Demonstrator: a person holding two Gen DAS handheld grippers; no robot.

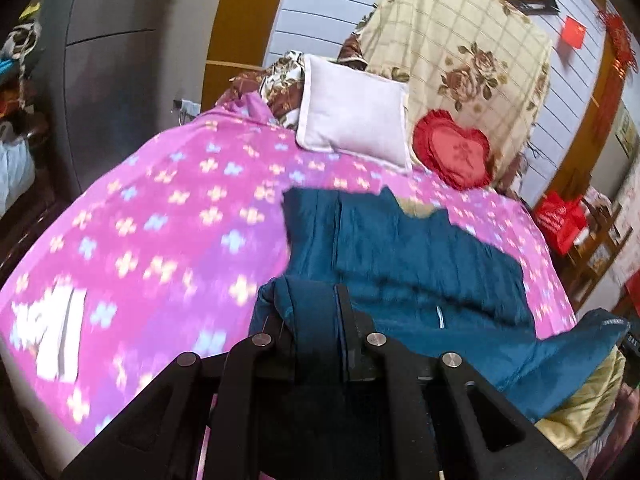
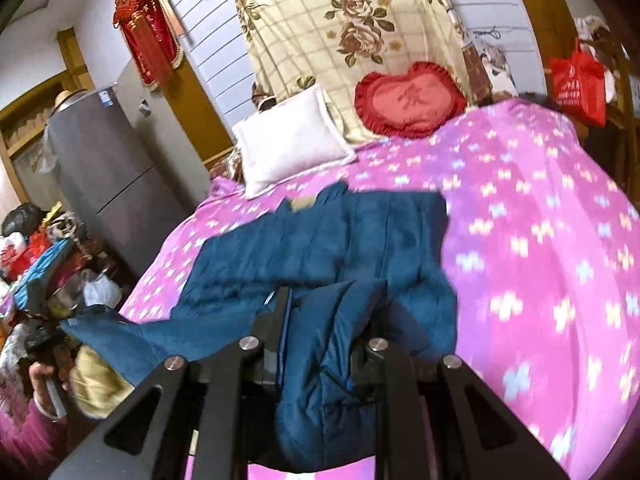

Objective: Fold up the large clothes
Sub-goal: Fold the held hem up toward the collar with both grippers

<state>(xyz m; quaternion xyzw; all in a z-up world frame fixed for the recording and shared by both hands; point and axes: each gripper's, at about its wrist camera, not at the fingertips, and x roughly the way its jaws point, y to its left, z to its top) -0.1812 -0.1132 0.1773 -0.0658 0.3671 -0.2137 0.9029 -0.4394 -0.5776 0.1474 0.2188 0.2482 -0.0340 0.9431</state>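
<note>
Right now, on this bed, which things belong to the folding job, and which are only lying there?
Part of the job:
- blue padded jacket
- left gripper, shut on the jacket
- right gripper, shut on the jacket

Only lying about:
- white pillow
- red heart-shaped cushion
- pink flowered bedspread, under the jacket
- cream rose-print quilt

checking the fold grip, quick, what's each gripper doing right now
Left gripper: shut on the blue jacket.
Right gripper: shut on the same blue jacket, near edge.
</note>
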